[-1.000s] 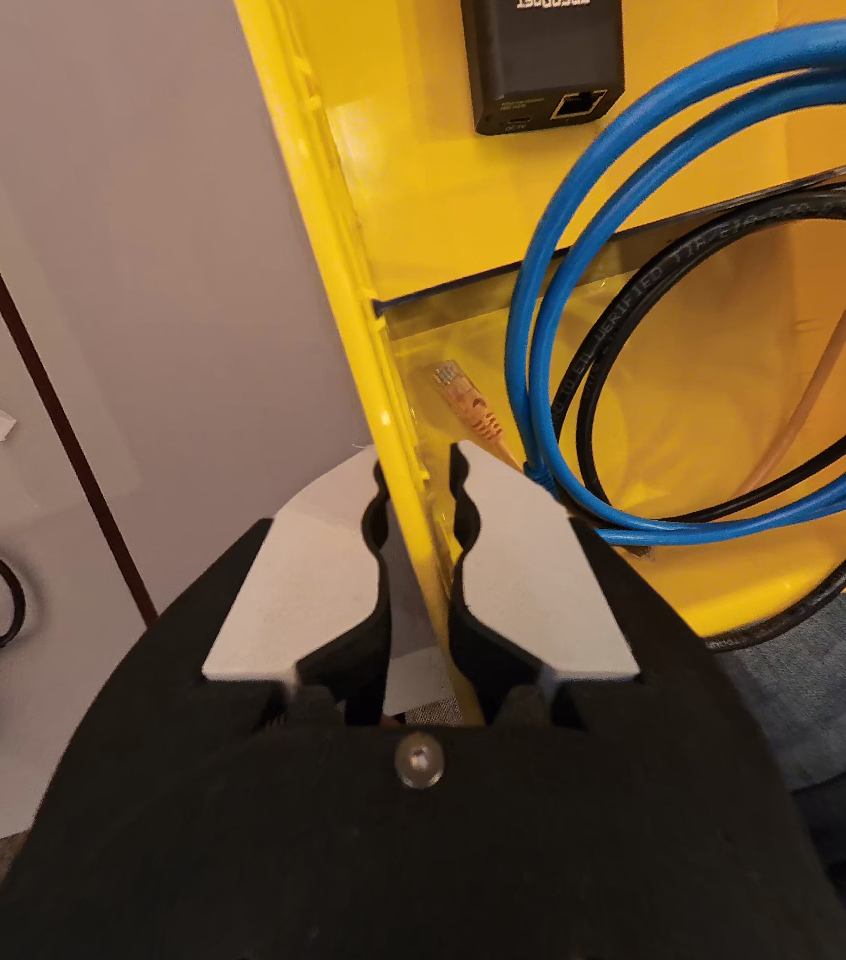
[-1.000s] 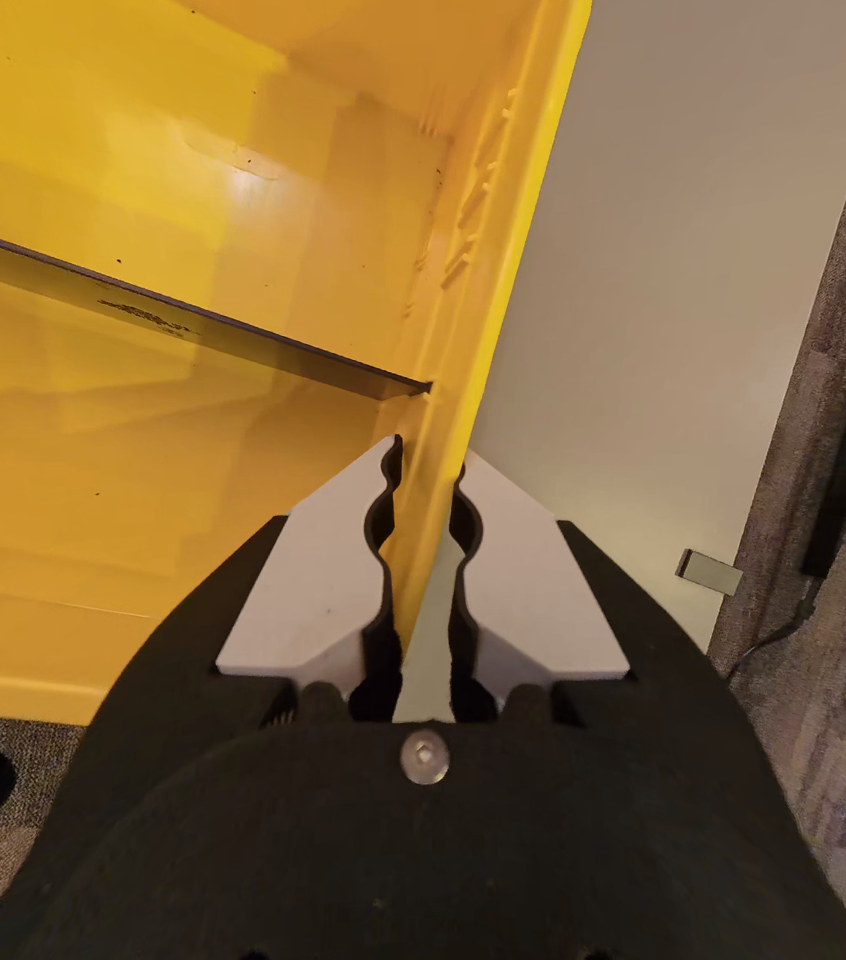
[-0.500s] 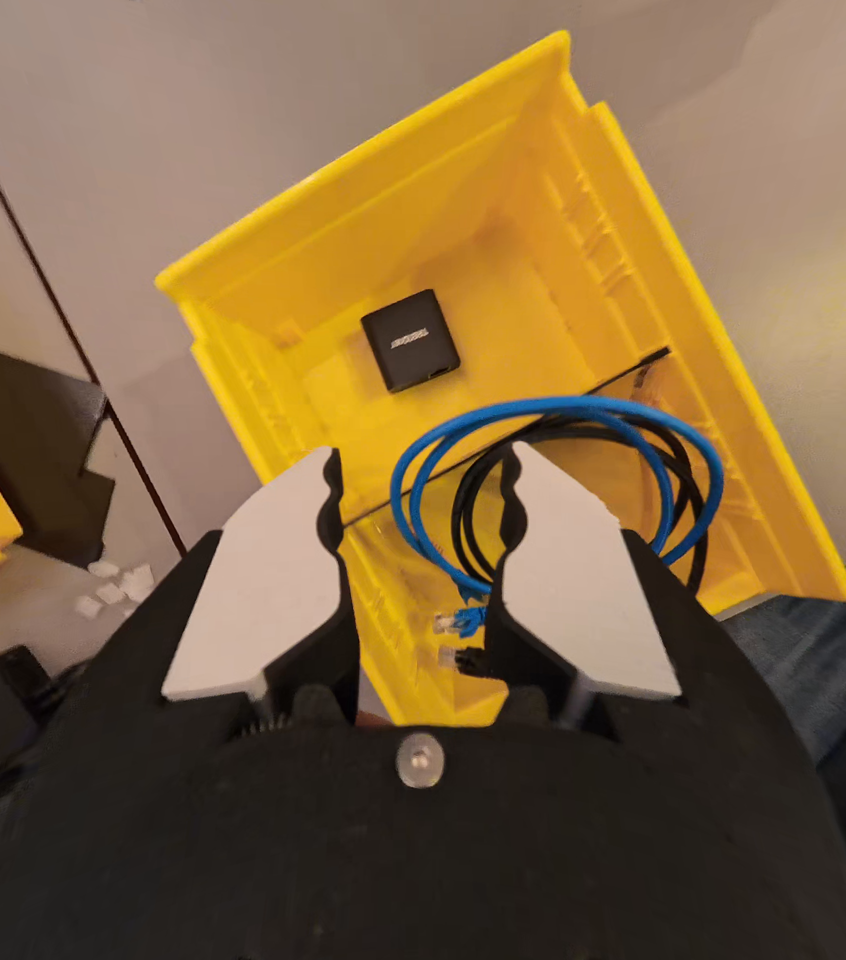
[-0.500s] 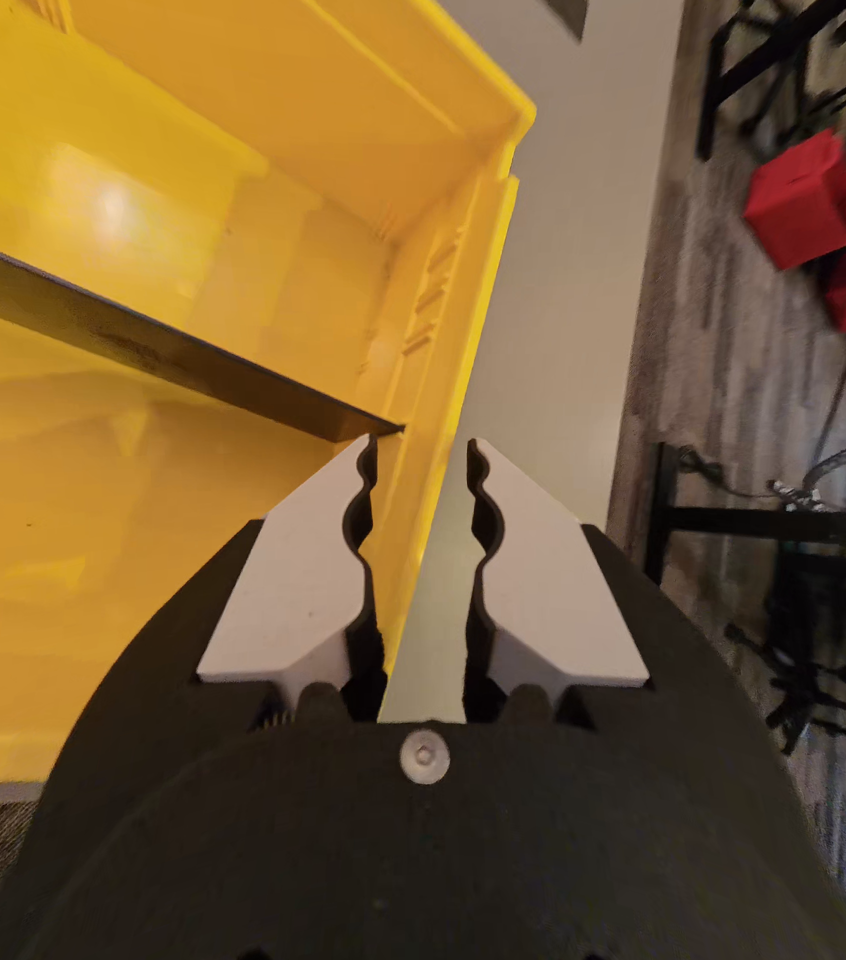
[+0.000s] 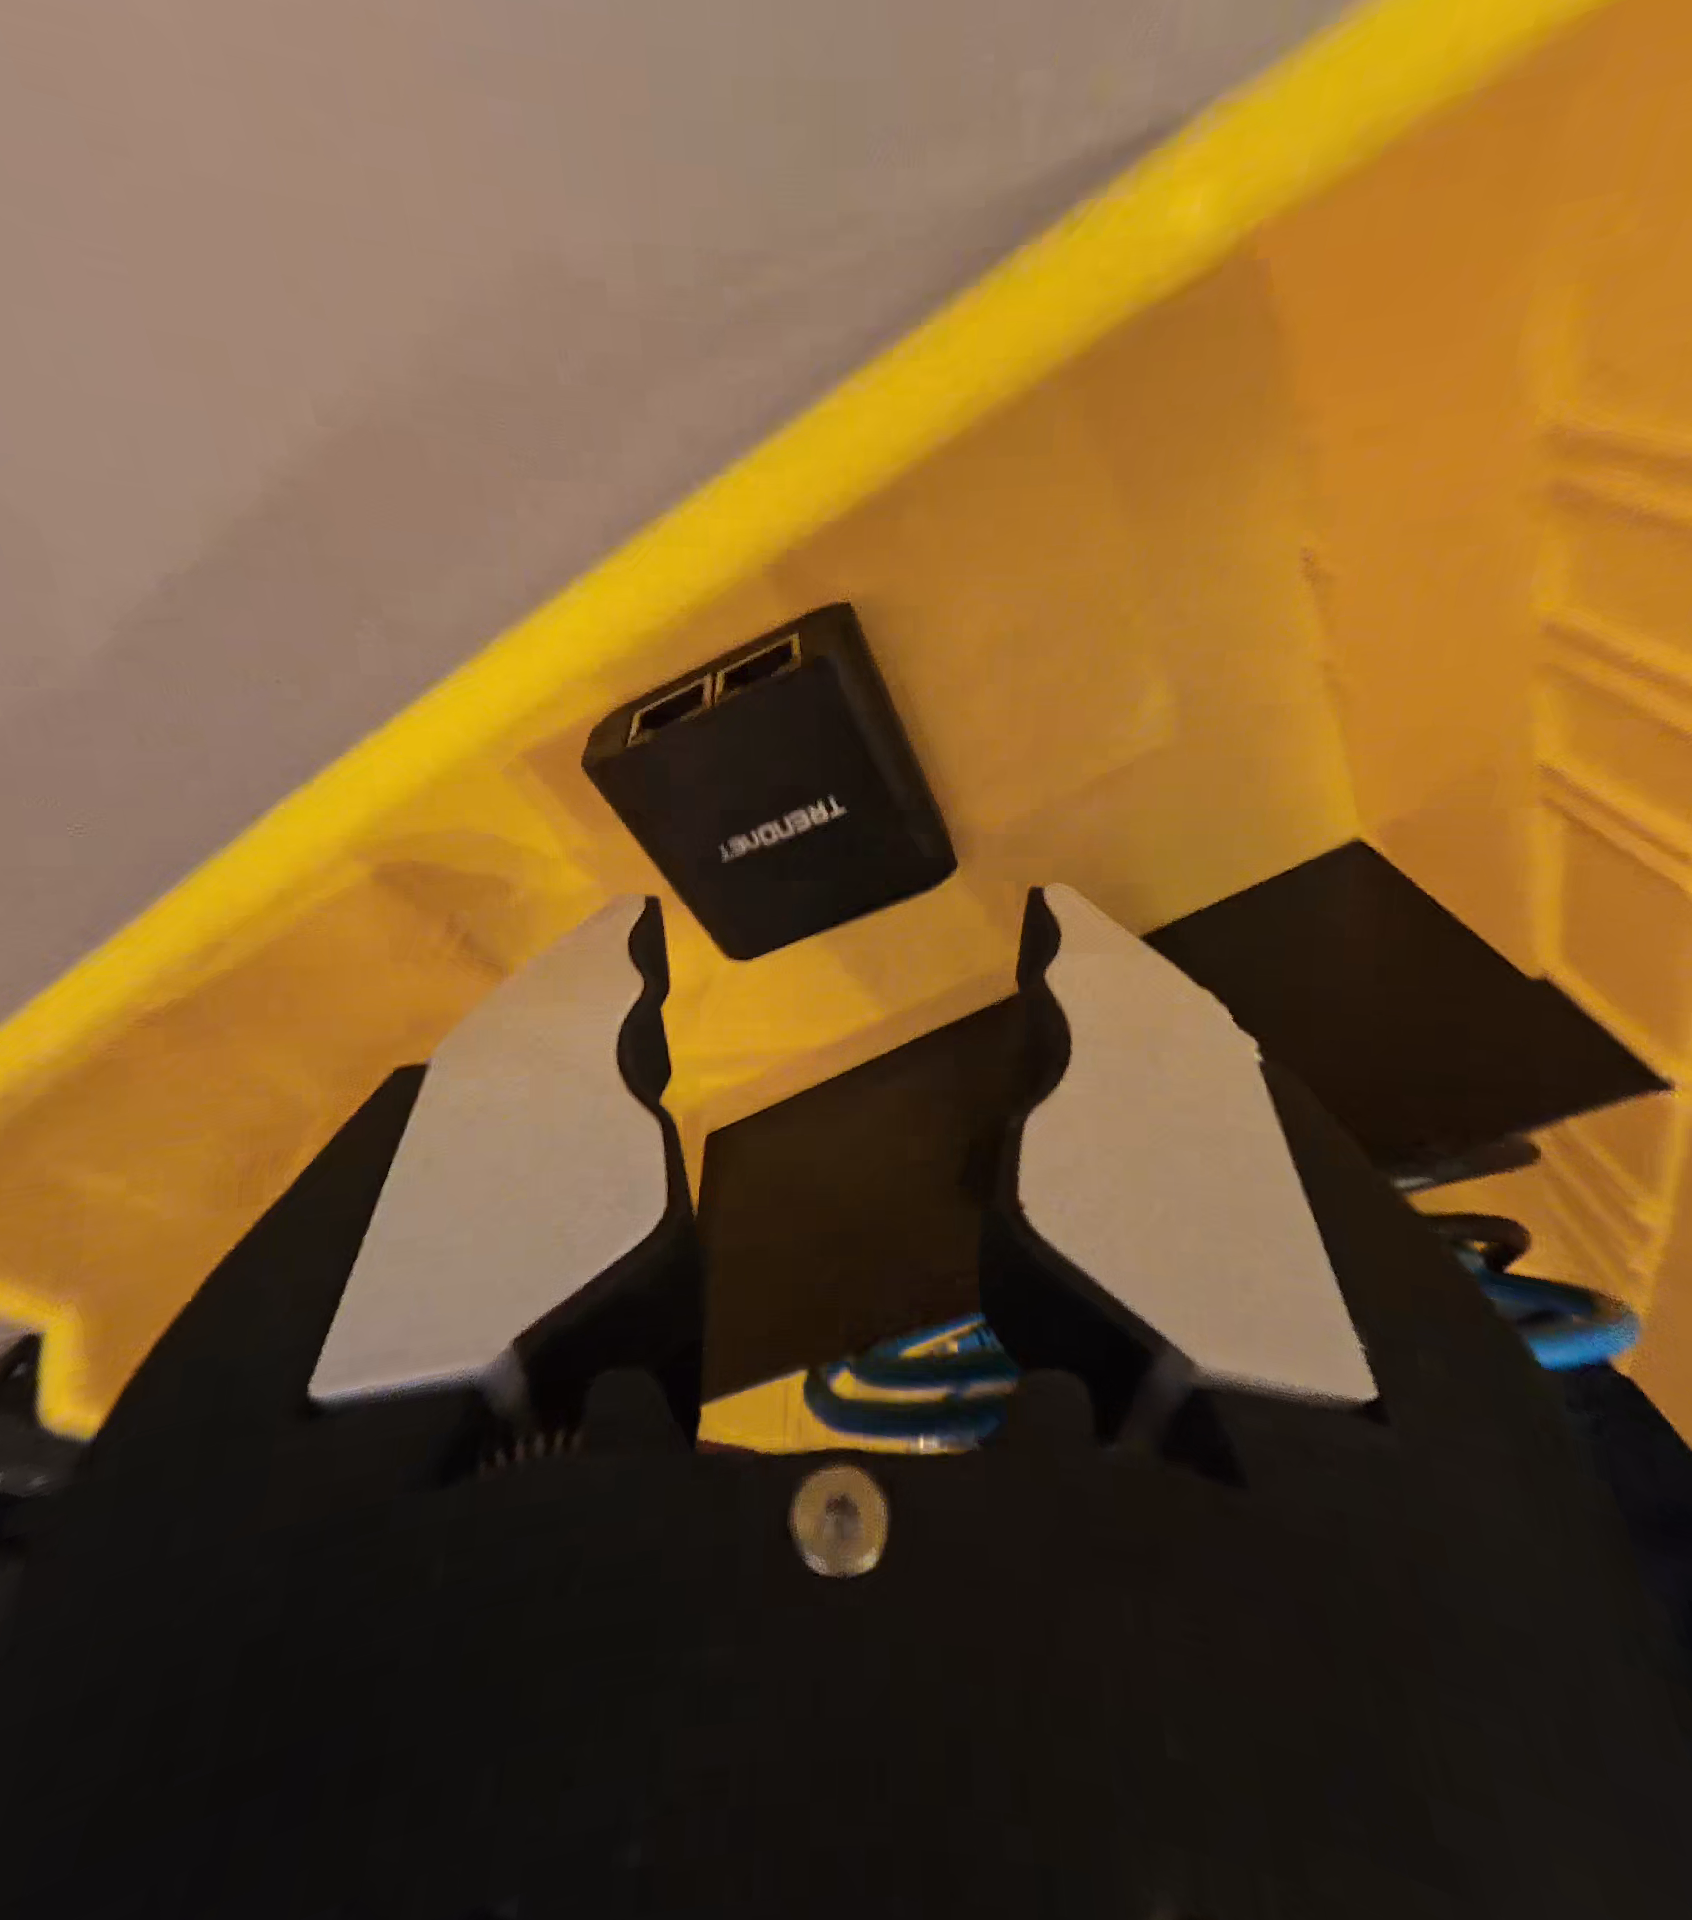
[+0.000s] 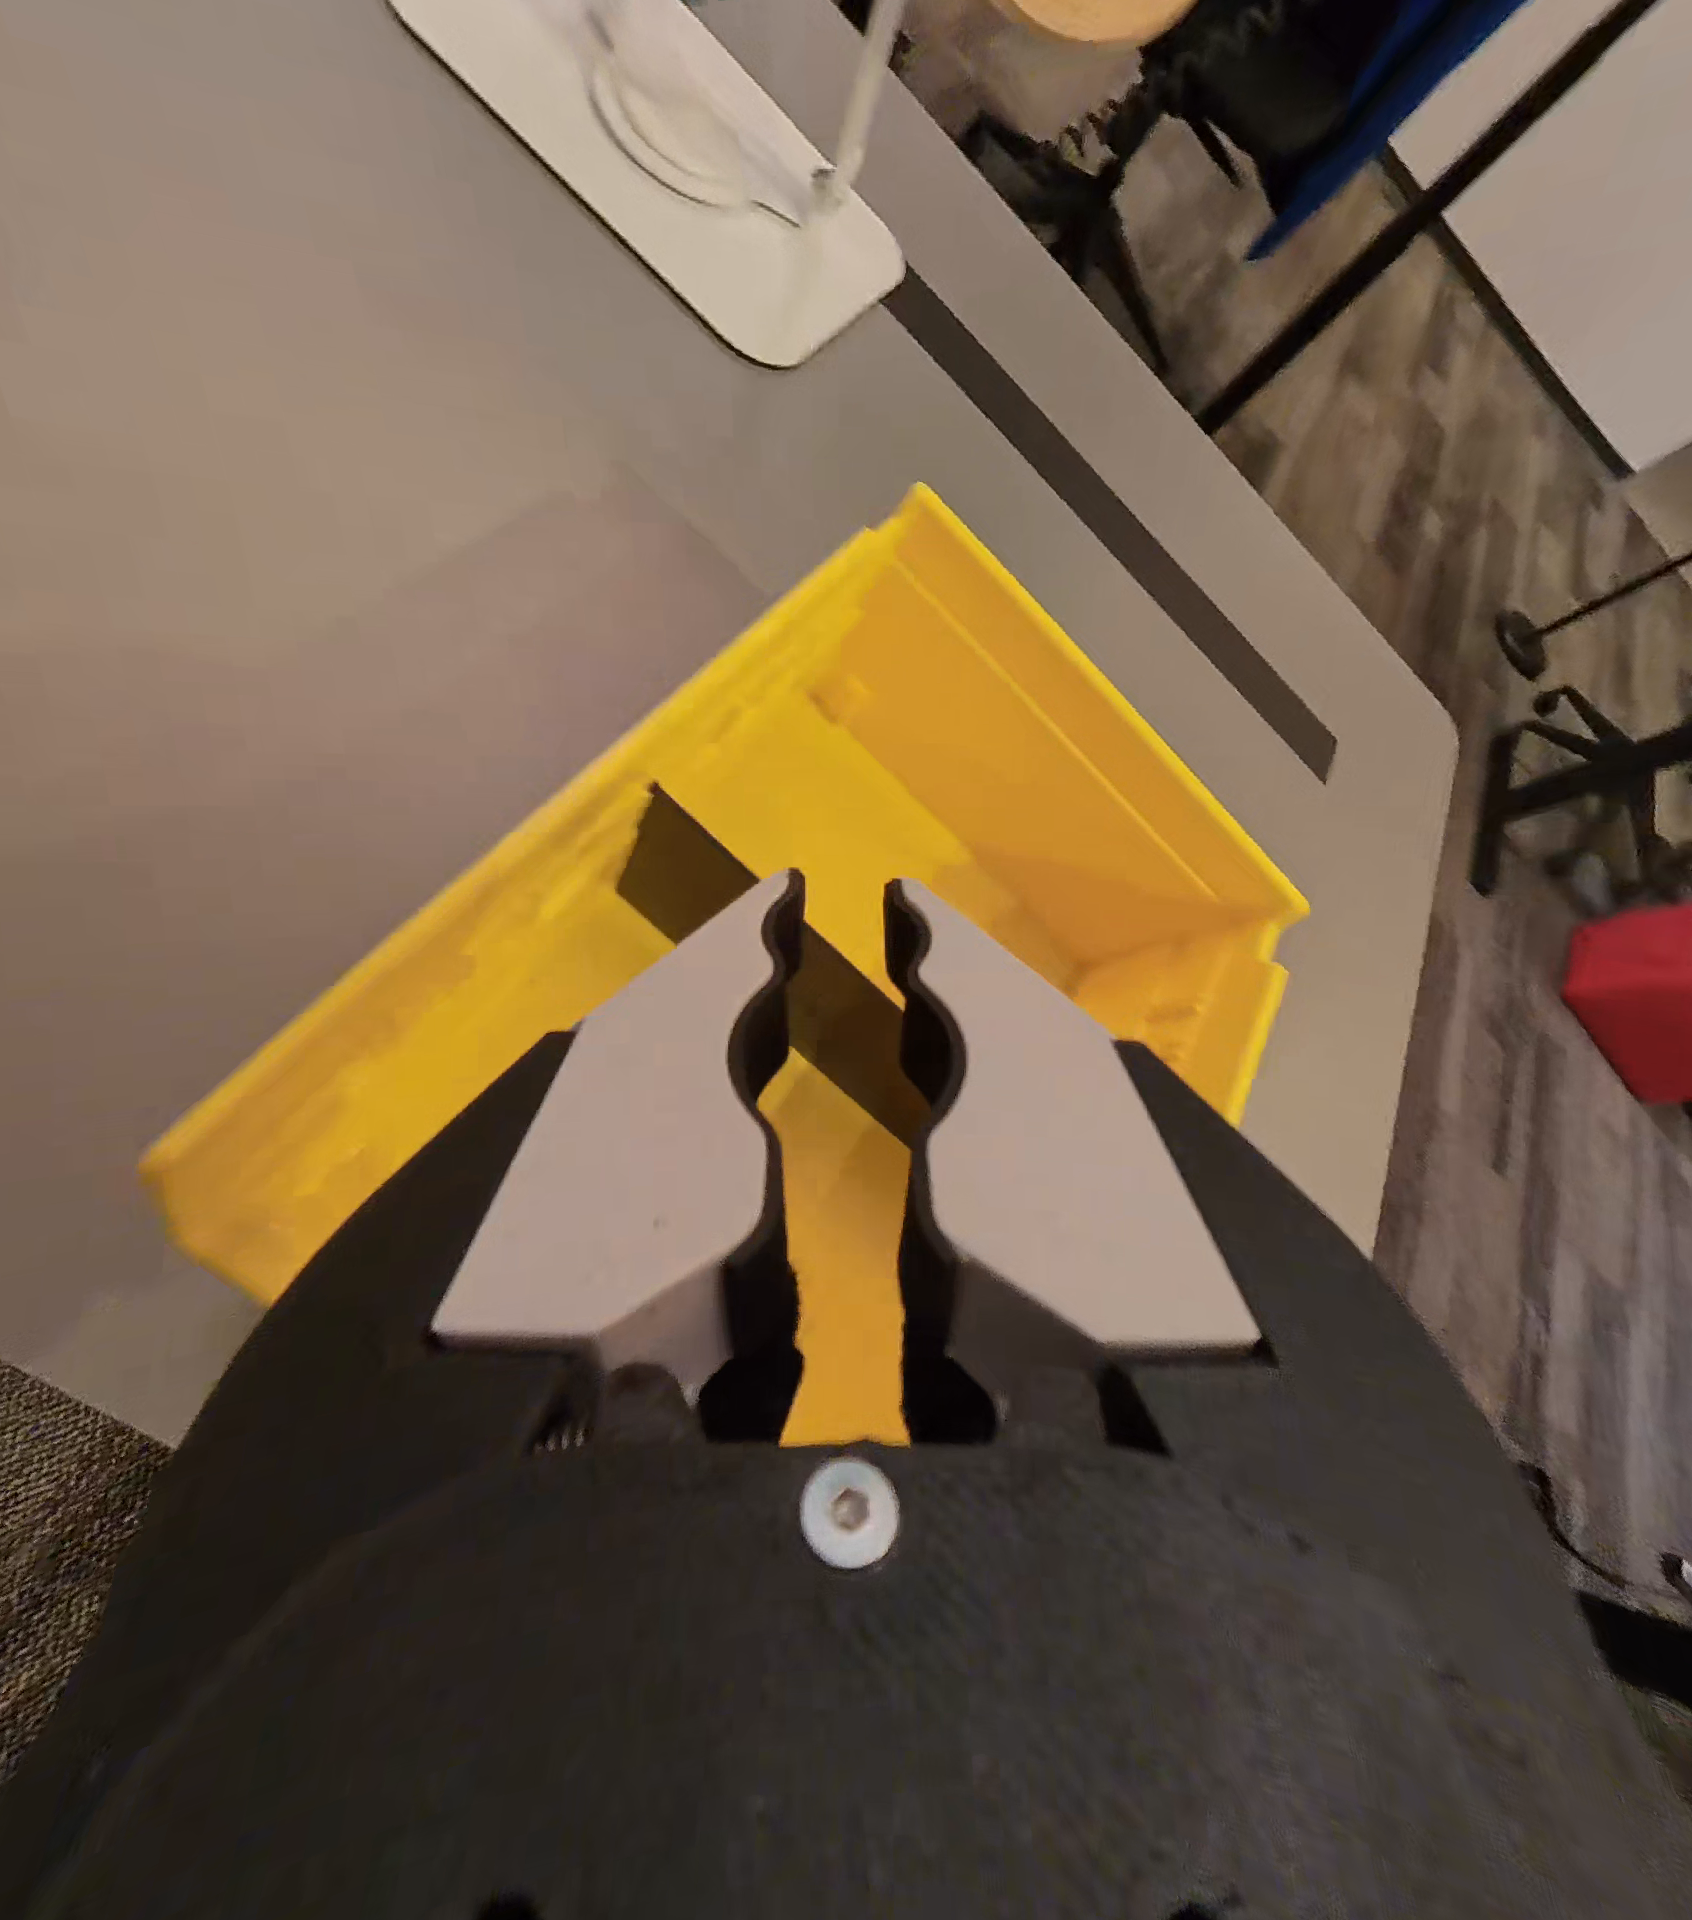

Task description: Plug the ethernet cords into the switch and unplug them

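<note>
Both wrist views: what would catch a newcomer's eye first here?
The bright yellow bin fills the left wrist view, with a small black switch on its floor just beyond the open left gripper, two empty ports facing away. A blue ethernet cord peeks from behind a dark divider. The right gripper hangs open above the bin.

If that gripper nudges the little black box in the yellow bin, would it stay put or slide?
The black switch looks small and boxy, so probably light. It lies flat on the yellow bin's smooth plastic floor, so it would likely slide, not tip. Both visible ports are empty, so no cord anchors it there.
</note>
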`<state>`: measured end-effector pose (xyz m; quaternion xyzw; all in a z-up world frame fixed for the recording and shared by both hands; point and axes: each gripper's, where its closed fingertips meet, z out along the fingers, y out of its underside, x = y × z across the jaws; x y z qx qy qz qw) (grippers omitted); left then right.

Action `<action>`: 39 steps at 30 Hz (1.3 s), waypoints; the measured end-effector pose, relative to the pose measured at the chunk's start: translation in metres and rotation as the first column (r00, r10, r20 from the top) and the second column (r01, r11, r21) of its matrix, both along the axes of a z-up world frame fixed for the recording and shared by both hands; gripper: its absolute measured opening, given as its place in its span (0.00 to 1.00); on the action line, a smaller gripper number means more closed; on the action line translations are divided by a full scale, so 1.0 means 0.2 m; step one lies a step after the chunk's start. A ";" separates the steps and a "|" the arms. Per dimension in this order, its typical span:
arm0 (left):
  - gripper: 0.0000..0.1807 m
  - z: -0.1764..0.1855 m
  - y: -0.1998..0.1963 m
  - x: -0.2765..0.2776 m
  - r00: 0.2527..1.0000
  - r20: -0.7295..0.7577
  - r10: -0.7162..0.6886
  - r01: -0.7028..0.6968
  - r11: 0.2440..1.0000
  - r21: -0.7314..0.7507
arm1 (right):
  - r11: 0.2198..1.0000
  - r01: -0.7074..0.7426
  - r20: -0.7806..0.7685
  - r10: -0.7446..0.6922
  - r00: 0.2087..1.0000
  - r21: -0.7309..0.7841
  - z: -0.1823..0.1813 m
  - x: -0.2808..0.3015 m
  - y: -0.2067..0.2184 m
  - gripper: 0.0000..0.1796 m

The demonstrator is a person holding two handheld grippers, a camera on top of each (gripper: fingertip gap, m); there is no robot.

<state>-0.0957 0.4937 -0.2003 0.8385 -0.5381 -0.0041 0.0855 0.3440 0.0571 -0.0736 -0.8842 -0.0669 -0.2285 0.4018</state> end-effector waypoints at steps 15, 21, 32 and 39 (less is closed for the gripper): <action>0.35 -0.13 0.07 -0.01 1.000 0.017 -0.003 0.002 0.999 0.051 | 0.992 -0.128 -0.029 0.128 0.991 0.009 -0.02 -0.26 0.17 0.07; 0.34 -0.09 0.08 0.00 0.995 0.084 -0.052 0.043 0.993 0.113 | 0.987 -0.163 -0.021 0.163 0.986 0.010 0.02 -0.35 0.23 0.08; 0.34 0.34 -0.07 0.17 0.919 0.290 -0.269 0.177 0.936 0.305 | 0.948 -0.312 -0.049 0.315 0.948 0.066 0.08 -0.66 0.44 0.14; 0.34 0.60 -0.38 0.40 0.793 0.367 -0.485 0.325 0.848 0.418 | 0.897 -0.426 -0.055 0.434 0.899 0.120 0.14 -0.93 0.60 0.19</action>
